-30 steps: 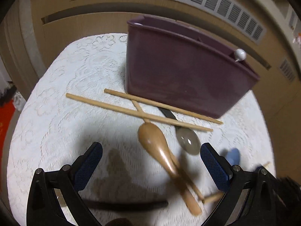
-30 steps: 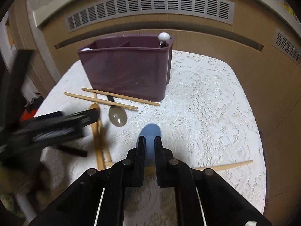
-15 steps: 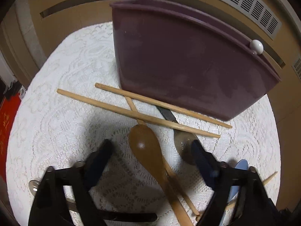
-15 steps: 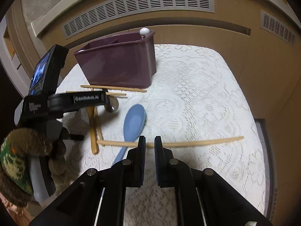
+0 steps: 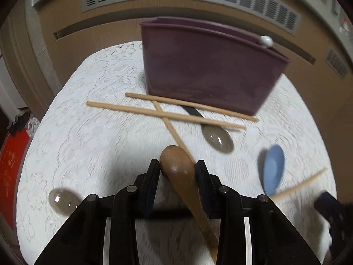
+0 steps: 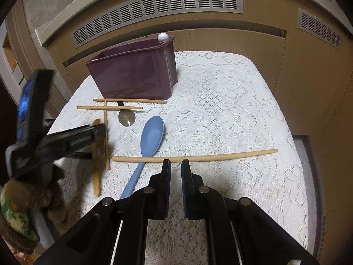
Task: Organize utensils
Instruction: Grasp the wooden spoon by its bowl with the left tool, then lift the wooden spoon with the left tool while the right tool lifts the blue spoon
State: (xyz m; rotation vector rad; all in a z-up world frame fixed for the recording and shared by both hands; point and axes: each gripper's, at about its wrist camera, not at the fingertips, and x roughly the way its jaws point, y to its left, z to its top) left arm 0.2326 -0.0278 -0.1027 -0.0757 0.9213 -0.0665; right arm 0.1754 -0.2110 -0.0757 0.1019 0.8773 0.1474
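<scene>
Showing desk (image 6: 231,101) with purple organizer (image 5: 205,70) nearly empty; chopsticks (image 5: 165,113), blue spoon (image 6: 152,137), clear spoons (image 5: 217,139) still loose. Left gripper (image 5: 177,167) just closing around wooden spoon (image 5: 178,170), apparently gripped. Right gripper (image 6: 175,165) shut, empty.

Left wrist fisheye looks steeply down from close above the lace-covered table (image 5: 92,137), facing the purple caddy (image 5: 205,70) at the far side. Right wrist fisheye views the same caddy (image 6: 134,75) and cloth from farther right
</scene>
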